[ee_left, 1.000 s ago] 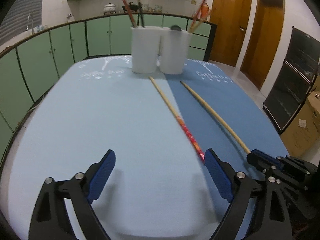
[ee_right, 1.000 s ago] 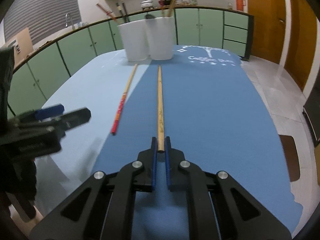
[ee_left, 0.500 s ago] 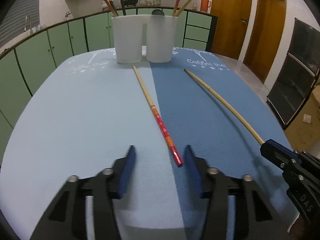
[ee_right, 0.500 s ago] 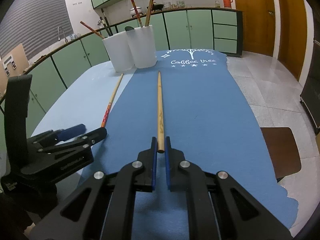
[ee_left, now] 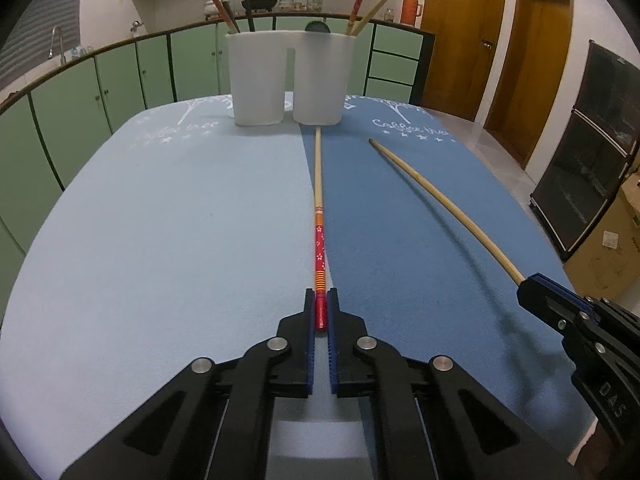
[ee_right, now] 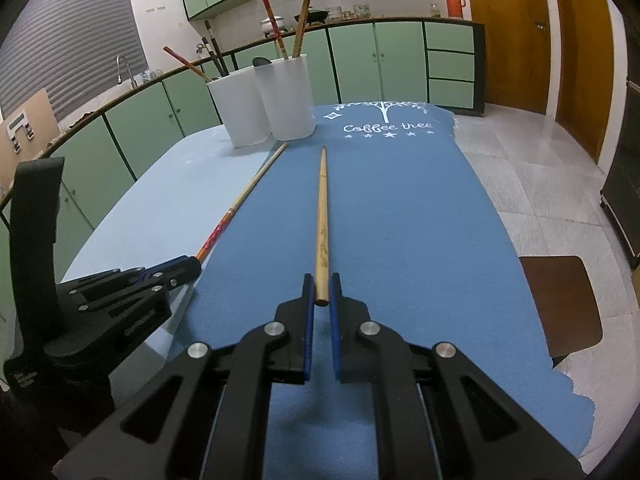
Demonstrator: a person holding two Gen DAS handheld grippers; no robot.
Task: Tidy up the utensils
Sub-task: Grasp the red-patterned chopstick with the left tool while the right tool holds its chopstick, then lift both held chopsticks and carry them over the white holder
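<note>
So two long chopsticks are lying on the desk, which is wearing a two-tone blue cloth, pale on one half and darker on the other.

The red-handled chopstick is sitting right along the seam between the two blues. Plain bamboo for most of its length, then an orange band, then a red section with tiny white flowers and yellow stripes near the butt. Its thin tip is reaching almost to the right-hand white holder. The left claw is clamping down on that red butt end, blue pads pressing both sides.

The plain bamboo chopstick is all pale wood with some faint dark marking near the thick end, lying on the darker blue half. The right claw is pinching its thick end the same way.

Both sticks are pointing toward the two white holders standing side by side at the far end, already sprouting a few more chopsticks.
</note>
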